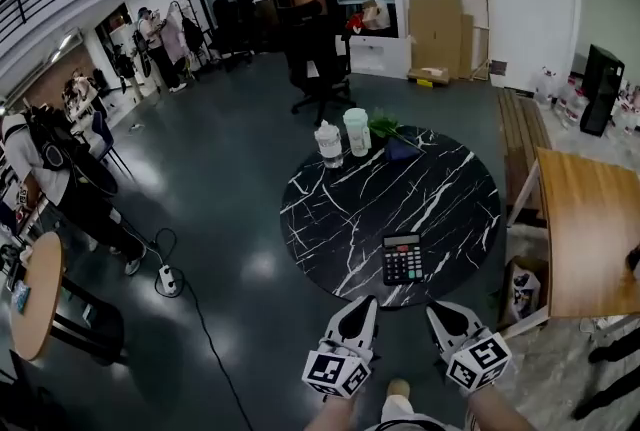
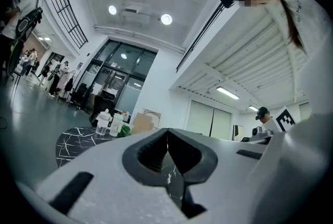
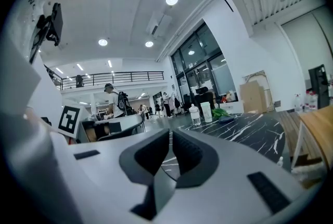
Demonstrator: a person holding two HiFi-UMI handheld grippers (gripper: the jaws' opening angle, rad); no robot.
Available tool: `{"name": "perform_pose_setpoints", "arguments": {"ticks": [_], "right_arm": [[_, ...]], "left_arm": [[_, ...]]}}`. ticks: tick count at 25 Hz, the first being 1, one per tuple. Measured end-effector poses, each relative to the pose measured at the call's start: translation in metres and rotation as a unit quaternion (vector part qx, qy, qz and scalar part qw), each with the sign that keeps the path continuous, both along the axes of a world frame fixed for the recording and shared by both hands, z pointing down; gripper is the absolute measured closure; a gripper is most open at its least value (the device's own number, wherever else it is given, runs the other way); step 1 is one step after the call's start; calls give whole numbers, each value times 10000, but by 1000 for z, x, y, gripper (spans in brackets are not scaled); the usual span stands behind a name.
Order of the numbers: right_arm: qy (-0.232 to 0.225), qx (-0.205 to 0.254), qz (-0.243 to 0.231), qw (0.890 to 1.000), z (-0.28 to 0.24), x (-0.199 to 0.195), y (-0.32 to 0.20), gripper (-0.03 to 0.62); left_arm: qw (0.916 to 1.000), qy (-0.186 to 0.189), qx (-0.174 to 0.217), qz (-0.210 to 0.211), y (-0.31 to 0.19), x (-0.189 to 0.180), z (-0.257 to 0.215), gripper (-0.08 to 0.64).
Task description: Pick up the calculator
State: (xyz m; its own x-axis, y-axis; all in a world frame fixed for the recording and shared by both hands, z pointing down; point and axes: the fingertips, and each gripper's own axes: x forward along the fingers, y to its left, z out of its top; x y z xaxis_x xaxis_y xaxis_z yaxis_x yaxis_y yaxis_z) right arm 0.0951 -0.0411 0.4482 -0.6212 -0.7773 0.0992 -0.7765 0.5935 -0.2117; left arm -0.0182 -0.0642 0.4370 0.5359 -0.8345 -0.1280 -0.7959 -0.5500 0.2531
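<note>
Down at the bottom edge of the head view, two hand-held tools are seen side by side: the grey-and-white left gripper (image 1: 363,305) and the matching right gripper (image 1: 441,312), each with its black-and-white marker cube nearest the camera. In the left gripper view, the left gripper (image 2: 167,133) is seen with its dark pads brought together at the tips, and nothing is caught between them. The same is seen of the right gripper (image 3: 170,135) in its own view: jaws closed, nothing gripped.

Just beyond both tips, the black rectangular calculator (image 1: 403,259) is found lying flat on the round black table with white marble veins (image 1: 340,209), close to the table's near edge. It is touched by neither gripper. A pale grey display strip is set across its far end, and a grid of light keys fills the rest of its face; the key markings are too small to be read.

At the table's far side, a clear plastic bottle (image 1: 329,144) and a pale green cup (image 1: 357,131) are stood together, with green leaves (image 1: 385,126) beside them.
</note>
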Motion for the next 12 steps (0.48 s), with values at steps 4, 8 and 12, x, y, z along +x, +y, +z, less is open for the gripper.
{"name": "perform_pose_setpoints", "arguments": {"ticks": [4, 8, 12], "right_arm": [[-75, -28, -77, 9999, 3, 4, -28, 583], [-101, 8, -134, 9999, 7, 9, -53, 583], [-42, -45, -211, 9998, 18, 9, -72, 583]], "left_arm": [[10000, -39, -50, -1, -22, 9, 2, 552], [9997, -248, -30, 4, -39, 19, 6, 552], [9995, -292, -102, -78, -54, 18, 12, 552]]}}
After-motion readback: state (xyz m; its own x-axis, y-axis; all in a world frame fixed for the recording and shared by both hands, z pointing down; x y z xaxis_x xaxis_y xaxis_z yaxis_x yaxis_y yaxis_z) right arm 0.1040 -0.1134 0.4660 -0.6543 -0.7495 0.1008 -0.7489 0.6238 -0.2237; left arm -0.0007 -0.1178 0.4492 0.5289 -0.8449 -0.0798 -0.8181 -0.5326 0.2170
